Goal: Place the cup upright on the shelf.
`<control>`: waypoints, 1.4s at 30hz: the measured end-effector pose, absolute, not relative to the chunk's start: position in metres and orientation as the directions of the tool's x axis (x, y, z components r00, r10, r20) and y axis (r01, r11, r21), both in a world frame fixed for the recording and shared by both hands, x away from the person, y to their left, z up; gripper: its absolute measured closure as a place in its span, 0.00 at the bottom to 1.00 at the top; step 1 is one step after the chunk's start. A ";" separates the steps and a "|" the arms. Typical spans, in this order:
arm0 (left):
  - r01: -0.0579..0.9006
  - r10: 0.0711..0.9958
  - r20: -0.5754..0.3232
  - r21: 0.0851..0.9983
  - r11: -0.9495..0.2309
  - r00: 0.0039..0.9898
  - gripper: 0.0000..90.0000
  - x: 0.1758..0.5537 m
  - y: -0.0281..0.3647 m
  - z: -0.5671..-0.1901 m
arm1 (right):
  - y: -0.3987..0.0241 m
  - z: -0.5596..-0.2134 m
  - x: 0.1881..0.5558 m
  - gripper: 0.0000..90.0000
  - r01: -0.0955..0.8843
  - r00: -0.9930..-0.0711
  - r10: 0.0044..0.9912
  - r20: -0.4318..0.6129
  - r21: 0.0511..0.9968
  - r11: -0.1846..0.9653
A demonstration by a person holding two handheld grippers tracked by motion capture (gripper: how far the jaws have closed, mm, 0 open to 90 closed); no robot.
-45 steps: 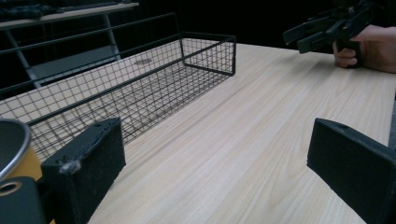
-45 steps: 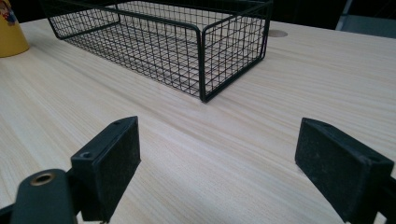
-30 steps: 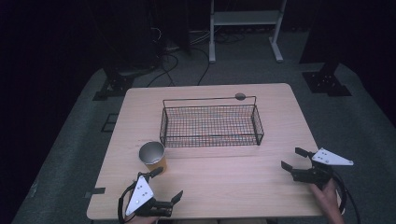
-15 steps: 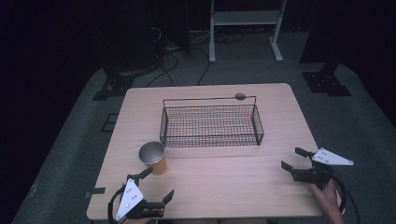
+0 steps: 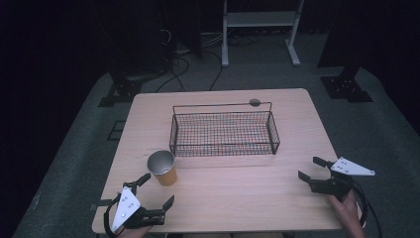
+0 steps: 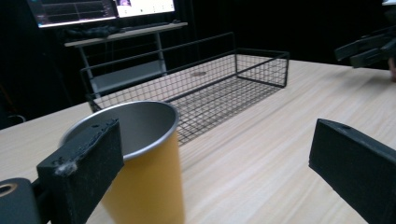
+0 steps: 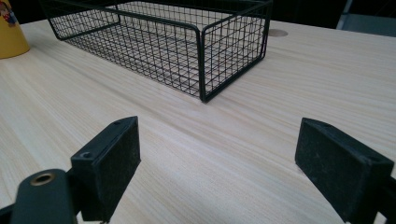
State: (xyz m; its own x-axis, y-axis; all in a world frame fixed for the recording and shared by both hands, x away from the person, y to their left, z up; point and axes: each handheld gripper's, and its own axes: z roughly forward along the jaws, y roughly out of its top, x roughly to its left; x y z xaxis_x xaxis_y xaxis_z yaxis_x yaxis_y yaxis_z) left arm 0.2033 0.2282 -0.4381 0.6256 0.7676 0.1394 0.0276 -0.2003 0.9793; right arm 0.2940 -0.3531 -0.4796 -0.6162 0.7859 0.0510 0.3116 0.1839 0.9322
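A yellow cup with a bare metal inside stands upright on the wooden table, near the front left. My left gripper lies just in front of it, open, its jaws having just been opening, with nothing between them. In the left gripper view the cup rises behind the left pad, and my right gripper shows far off. My right gripper rests open near the table's right edge, nothing in it. In the right gripper view its jaws point at a corner of the basket; the cup sits at far left.
A black wire basket, with nothing in it, stands in the middle of the table, its handle along the far side. A round grommet sits behind it. Beyond the table are a white stand and floor cables.
My left gripper has shifted to the left along the table's front edge, so the cup now stands ahead of its jaws and slightly right. The right gripper has stayed put.
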 end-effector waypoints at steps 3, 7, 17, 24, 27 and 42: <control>0.023 0.774 0.145 0.979 -0.202 0.617 0.02 0.208 0.234 -0.437 | -0.353 -0.480 0.294 0.15 0.312 -0.617 0.786 0.051 0.932 0.184; 0.028 0.778 0.149 0.978 -0.209 0.611 0.02 0.214 0.237 -0.438 | -0.353 -0.480 0.294 0.15 0.312 -0.617 0.785 0.051 0.932 0.184; 0.062 0.787 0.121 0.978 -0.198 0.605 0.01 0.232 0.249 -0.444 | -0.353 -0.480 0.294 0.15 0.314 -0.617 0.785 0.052 0.931 0.185; 0.082 0.786 0.106 0.977 -0.195 0.610 0.00 0.243 0.253 -0.445 | -0.353 -0.480 0.294 0.15 0.314 -0.617 0.785 0.050 0.931 0.188; 0.095 0.789 0.094 0.977 -0.190 0.606 0.00 0.249 0.255 -0.447 | -0.353 -0.480 0.294 0.15 0.315 -0.617 0.785 0.051 0.931 0.187; 0.151 0.782 0.060 0.969 -0.195 0.621 0.00 0.271 0.254 -0.454 | -0.353 -0.480 0.294 0.15 0.313 -0.619 0.784 0.049 0.931 0.189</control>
